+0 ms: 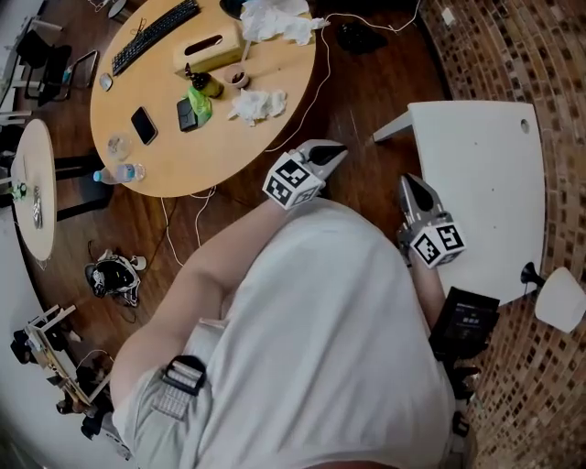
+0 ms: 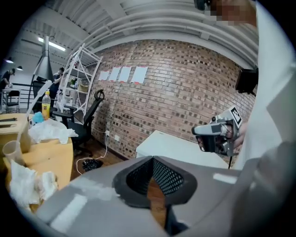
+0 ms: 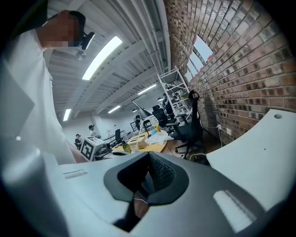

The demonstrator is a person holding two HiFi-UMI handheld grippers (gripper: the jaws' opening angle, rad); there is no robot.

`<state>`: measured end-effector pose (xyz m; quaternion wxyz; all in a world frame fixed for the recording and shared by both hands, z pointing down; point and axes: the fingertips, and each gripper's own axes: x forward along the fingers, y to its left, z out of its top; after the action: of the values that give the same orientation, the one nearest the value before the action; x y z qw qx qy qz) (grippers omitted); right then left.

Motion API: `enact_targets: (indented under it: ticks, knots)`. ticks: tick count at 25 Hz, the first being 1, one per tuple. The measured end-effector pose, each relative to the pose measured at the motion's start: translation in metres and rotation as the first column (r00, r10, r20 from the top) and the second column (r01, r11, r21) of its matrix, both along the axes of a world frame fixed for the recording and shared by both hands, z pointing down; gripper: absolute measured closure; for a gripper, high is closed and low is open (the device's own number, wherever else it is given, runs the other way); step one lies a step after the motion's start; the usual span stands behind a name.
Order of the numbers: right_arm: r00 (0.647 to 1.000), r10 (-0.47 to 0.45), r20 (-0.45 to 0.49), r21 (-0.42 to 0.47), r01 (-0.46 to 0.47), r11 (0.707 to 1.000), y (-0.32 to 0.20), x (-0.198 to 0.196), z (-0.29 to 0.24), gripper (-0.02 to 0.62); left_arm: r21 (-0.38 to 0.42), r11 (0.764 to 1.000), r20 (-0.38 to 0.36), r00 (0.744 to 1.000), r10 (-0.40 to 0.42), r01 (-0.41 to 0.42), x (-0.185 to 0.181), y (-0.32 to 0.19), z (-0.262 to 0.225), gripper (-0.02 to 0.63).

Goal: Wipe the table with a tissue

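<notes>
A crumpled white tissue point(image 1: 258, 104) lies on the round wooden table point(image 1: 229, 156), near its right edge. A bigger heap of tissues point(image 1: 275, 20) sits behind a tan tissue box point(image 1: 209, 48). My left gripper point(image 1: 331, 151) hangs off that table's near-right edge, above the wooden floor, shut and empty. My right gripper point(image 1: 412, 188) is shut too, empty, at the near-left edge of a white table point(image 1: 485, 174). In the left gripper view the shut jaws point(image 2: 152, 178) point toward the white table point(image 2: 175, 148), with tissues point(image 2: 23, 180) at the left. The right gripper view shows closed pads point(image 3: 148, 178).
The wooden table carries a keyboard point(image 1: 154, 35), two phones point(image 1: 144, 125), a green object point(image 1: 200, 99) and a water bottle point(image 1: 119, 173). Cables trail over its edge to the floor. A helmet point(image 1: 114, 275) lies on the floor. A brick wall point(image 1: 540, 55) runs behind the white table.
</notes>
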<state>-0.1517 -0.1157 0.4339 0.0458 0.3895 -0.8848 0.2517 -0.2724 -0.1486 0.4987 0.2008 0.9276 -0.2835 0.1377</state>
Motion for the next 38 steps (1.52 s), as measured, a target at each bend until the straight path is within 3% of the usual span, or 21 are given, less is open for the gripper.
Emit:
enact_targets:
  ticks: [4,8,11,17,21,26,29,32,38]
  knots:
    - [0.999,-0.034,-0.015,0.0,0.034,0.999,-0.025,-0.032,-0.001,0.588,-0.001,0.998,0.05,0.997,-0.061,0.061,-0.048,-0.017,0.008,0.585]
    - [0.997,-0.072,-0.018,0.013,0.072,0.997,-0.047,-0.067,-0.004,0.588,0.013,0.99,0.172,0.975,-0.143,0.143,-0.104,-0.034,0.023,0.52]
    - [0.997,-0.078,-0.022,0.015,0.078,0.997,-0.058,-0.083,-0.005,0.588,0.026,0.964,0.264,0.928,-0.263,0.265,-0.154,-0.049,0.04,0.478]
    - [0.996,-0.082,-0.028,0.01,0.082,0.997,-0.072,-0.099,-0.003,0.588,0.021,0.88,0.4,0.802,-0.443,0.475,-0.235,-0.068,0.066,0.463]
    - [0.997,-0.079,-0.018,0.001,0.079,0.997,-0.074,-0.101,0.001,0.588,-0.012,0.848,0.452,0.759,-0.468,0.53,-0.25,-0.077,0.09,0.381]
    - [0.996,-0.087,-0.03,-0.017,0.087,0.996,-0.083,-0.097,0.008,0.588,-0.053,0.818,0.502,0.723,-0.474,0.573,-0.25,-0.092,0.113,0.275]
    - [0.996,-0.079,-0.032,-0.025,0.079,0.997,-0.092,-0.088,0.008,0.588,-0.011,0.807,0.525,0.69,-0.498,0.591,-0.252,-0.103,0.111,0.275]
    - [0.996,-0.079,-0.034,-0.032,0.078,0.996,-0.1,-0.082,0.008,0.588,0.007,0.798,0.539,0.67,-0.511,0.602,-0.253,-0.114,0.106,0.332]
    - [0.996,-0.086,-0.023,-0.042,0.085,0.995,-0.111,-0.078,0.009,0.588,-0.111,0.765,0.615,0.648,-0.449,0.635,-0.257,-0.122,0.124,0.357]
